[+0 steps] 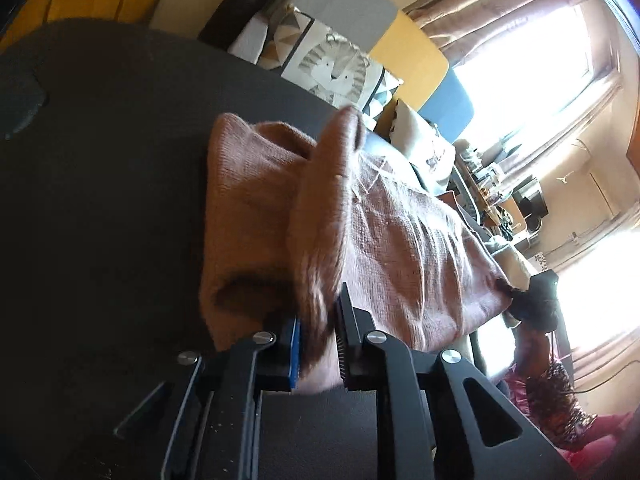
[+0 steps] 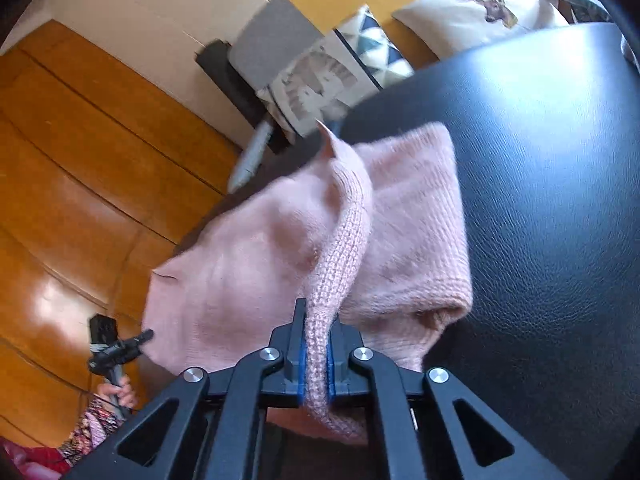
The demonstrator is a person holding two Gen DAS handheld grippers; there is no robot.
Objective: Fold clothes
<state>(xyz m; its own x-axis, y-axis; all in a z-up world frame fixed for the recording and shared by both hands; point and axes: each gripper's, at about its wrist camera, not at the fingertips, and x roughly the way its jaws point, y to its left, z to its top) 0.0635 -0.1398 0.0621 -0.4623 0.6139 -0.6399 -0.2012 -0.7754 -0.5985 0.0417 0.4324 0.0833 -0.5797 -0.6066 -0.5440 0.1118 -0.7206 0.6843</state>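
A pink knit sweater [image 1: 400, 248] hangs stretched over the black leather surface [image 1: 100, 168]. In the left wrist view my left gripper [image 1: 319, 346] is shut on a thick fold of its edge. The right gripper [image 1: 534, 296] shows as a dark shape at the sweater's far corner. In the right wrist view my right gripper [image 2: 316, 364] is shut on the ribbed hem of the sweater [image 2: 256, 264], which runs between the blue pads [image 2: 298, 368]. Part of the sweater lies folded on the black surface [image 2: 552, 184]. The left gripper [image 2: 120, 350], held by a hand [image 2: 118, 394], is at the lower left corner of the cloth.
Patterned cushions [image 2: 332, 76] and a cream cushion [image 2: 480, 8] lie beyond the black surface, with another cushion [image 1: 340, 68] in the left wrist view. A wooden floor [image 2: 80, 160] spreads to the left. Bright curtained windows [image 1: 532, 64] and a cluttered desk [image 1: 492, 188] are far off.
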